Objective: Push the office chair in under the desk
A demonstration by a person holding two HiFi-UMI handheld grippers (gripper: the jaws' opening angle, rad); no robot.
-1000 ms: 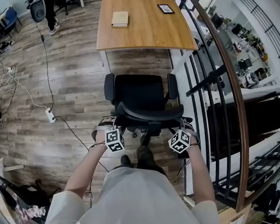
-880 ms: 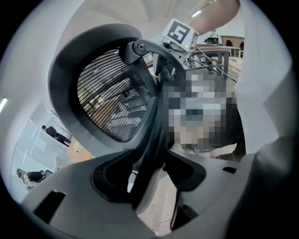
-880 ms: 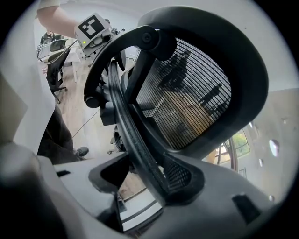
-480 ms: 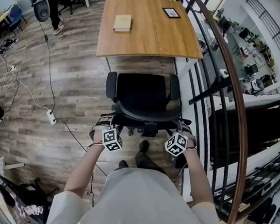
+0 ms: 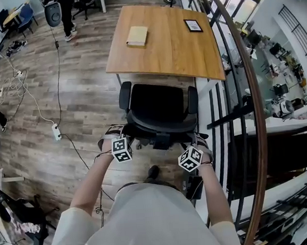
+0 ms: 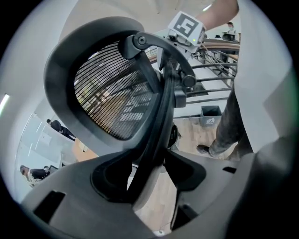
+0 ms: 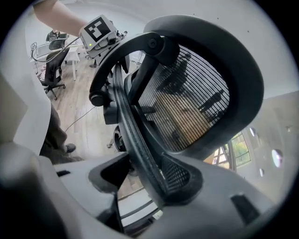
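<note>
The left gripper (image 6: pixel 149 179) and right gripper (image 7: pixel 148 182) each pinched, apparently firmly, the office chair (image 5: pixel 160 109) by its backrest frame (image 6: pixel 158 112); its seat front stood just at the wooden desk (image 5: pixel 165 43)'s near edge, not yet under; most pushing remained.

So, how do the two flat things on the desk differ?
The book is pale tan and larger; the framed item is smaller, with a dark border. The book lies left of the desk's middle in the head view, the framed item near its right edge. Both lie flat.
</note>
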